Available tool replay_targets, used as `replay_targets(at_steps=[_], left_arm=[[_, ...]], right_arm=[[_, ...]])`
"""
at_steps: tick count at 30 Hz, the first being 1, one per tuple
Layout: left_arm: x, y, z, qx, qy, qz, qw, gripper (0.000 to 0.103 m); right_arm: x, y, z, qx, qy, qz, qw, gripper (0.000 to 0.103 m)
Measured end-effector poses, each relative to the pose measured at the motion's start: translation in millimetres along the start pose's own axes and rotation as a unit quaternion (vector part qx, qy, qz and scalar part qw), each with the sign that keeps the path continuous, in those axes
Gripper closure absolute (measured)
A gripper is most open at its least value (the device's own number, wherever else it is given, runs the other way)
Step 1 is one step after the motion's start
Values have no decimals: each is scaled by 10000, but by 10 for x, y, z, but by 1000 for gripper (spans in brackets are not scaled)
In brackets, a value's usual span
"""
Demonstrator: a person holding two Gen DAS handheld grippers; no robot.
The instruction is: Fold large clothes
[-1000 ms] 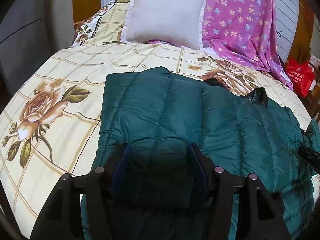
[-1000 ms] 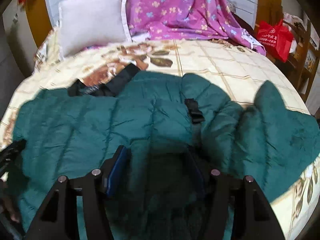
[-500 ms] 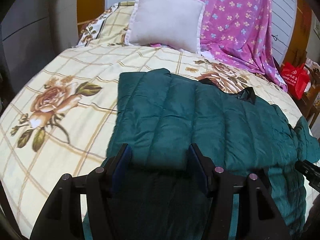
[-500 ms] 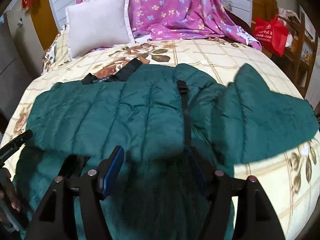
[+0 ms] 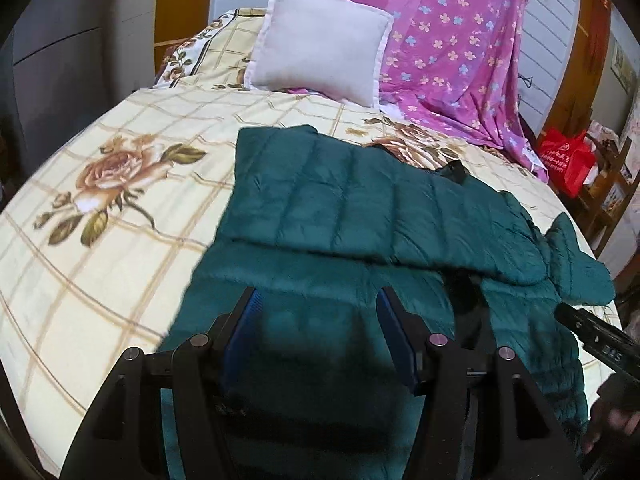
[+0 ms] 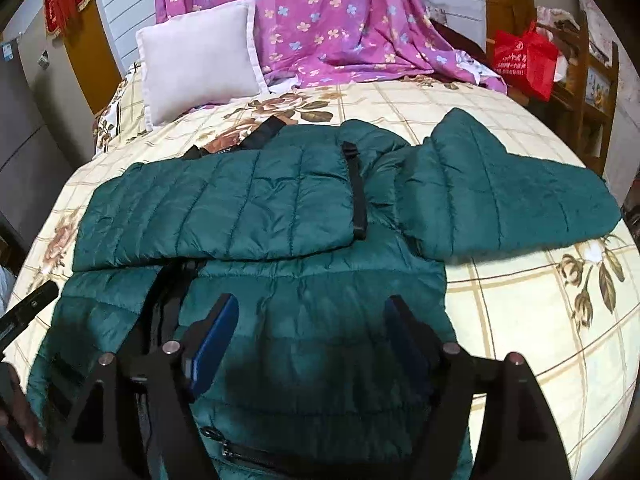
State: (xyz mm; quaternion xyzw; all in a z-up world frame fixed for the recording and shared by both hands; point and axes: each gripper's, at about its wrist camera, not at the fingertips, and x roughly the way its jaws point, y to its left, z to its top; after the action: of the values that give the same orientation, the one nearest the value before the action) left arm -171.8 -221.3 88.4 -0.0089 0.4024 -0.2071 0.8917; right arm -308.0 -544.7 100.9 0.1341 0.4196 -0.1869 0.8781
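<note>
A dark green quilted jacket (image 5: 340, 200) lies spread on the bed, one sleeve folded flat across its body. Its other sleeve (image 6: 500, 192) sticks out to the right on the bedspread. My left gripper (image 5: 316, 300) hovers open over the jacket's near part, with nothing between its blue pads. My right gripper (image 6: 311, 304) is also above the near part, near the black zipper strip (image 6: 358, 196); its jaws are opening and hold nothing. Each gripper's black tip shows at the edge of the other's view, the right one (image 5: 592, 332) and the left one (image 6: 28, 308).
The bed has a cream floral bedspread (image 5: 120, 184). A white pillow (image 5: 320, 40) and a purple flowered sheet (image 5: 448, 40) lie at the head. A red bag (image 6: 524, 60) and wooden shelving (image 6: 592, 92) stand to the right of the bed.
Both grippers have drawn back toward the near edge, so the folded sleeve's edge now lies ahead of the fingers. The right jaws stand wider than before.
</note>
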Motion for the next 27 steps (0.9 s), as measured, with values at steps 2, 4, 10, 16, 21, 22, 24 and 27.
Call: replay_targets(at_steps=[2,4,10,16,21,22,24,27], left_arm=[[15,-46,-72,49,-27,14,10000,62],[41,-90,-111,114,-17,11,9999,62],[47,-216,-138,346,-45,-18,9994,62],[38,-264,-106,400,-101,-64,9991,62],[97,-247,-127,437,12,19,9990,62],[102,-236,-133,430,36,33,9991,62],[103,-216,-142,406,70,27,9991,62],[74,-197,-145,386,35,16,9992,62]], right_arm=[[7,9,-13,-102,-26,-131,9999,24],[-1,8,-18,-170,-51,-168,9997,24],[-14,0,-15,-359,-121,-349,9987,24],[17,-24,14,-268,-127,-334,9990,24],[75,9,-8,-265,-6,-222,9994,24],[81,12,-15,-261,16,-193,9995,24],[85,11,-27,-248,28,-187,9995,24],[80,-2,-41,-231,29,-191,9995,23]])
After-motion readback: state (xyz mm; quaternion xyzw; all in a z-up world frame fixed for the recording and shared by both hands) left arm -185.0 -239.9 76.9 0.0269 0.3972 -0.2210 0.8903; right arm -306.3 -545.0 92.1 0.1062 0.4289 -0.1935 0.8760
